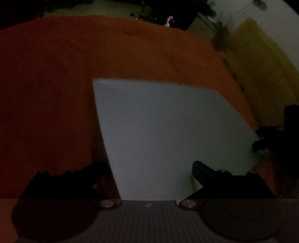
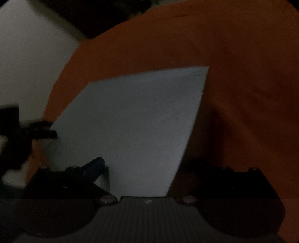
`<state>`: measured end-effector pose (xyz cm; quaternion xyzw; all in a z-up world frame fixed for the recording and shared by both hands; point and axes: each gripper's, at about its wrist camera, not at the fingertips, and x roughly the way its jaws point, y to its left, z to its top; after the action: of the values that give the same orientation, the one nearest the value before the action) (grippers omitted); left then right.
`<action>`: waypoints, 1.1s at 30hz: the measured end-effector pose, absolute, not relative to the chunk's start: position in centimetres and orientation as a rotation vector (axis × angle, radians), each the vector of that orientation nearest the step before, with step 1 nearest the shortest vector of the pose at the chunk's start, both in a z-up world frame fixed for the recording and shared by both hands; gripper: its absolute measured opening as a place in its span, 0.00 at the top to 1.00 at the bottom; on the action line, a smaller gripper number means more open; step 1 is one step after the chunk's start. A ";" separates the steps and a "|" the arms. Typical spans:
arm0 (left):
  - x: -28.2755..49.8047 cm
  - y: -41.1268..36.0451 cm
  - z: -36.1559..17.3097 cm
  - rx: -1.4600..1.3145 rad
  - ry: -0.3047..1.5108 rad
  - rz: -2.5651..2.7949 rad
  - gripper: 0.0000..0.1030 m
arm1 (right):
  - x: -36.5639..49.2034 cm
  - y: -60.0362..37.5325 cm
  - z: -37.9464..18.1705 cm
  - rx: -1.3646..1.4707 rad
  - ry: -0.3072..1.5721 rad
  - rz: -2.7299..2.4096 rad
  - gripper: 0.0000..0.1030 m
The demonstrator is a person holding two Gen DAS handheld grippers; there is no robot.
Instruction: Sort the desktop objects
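A pale, flat rectangular sheet (image 1: pixel 168 130) lies on an orange cloth (image 1: pixel 56 84); the light is very dim. My left gripper (image 1: pixel 148 165) hangs low over the sheet's near left part, jaws wide apart, left finger off the sheet's edge, right finger above the sheet. The right wrist view shows the same sheet (image 2: pixel 134 121) on the cloth (image 2: pixel 243 74). My right gripper (image 2: pixel 147 162) is open over its near right part. Each gripper shows in the other's view as a dark shape at a sheet corner: the right gripper (image 1: pixel 265 138), the left gripper (image 2: pixel 43 130).
A yellow-olive object (image 1: pixel 261 65) lies beyond the cloth's right edge on a pale surface (image 1: pixel 280 22). Dark, unclear shapes fill the far background (image 1: pixel 168 9). A pale surface (image 2: pixel 28 56) borders the cloth on the left in the right wrist view.
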<state>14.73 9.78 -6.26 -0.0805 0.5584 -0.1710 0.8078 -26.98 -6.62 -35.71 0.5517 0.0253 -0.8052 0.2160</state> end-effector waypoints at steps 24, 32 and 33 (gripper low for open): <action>20.8 13.5 -9.0 -0.318 1.109 -0.392 0.00 | -38.9 -8.7 -40.7 1.531 -0.041 -2.263 0.00; 21.8 13.0 -9.2 -0.353 1.009 -0.406 0.01 | -35.1 -10.1 -38.5 1.319 -0.017 -2.348 0.04; 21.9 12.9 -9.2 -0.357 0.997 -0.407 0.00 | -34.2 -10.5 -37.5 1.296 0.001 -2.365 0.04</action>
<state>21.90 12.90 -9.17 -0.1692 0.4720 -0.1929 0.8434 -34.20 -10.50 -37.52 0.4687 0.0005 -0.8554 0.2206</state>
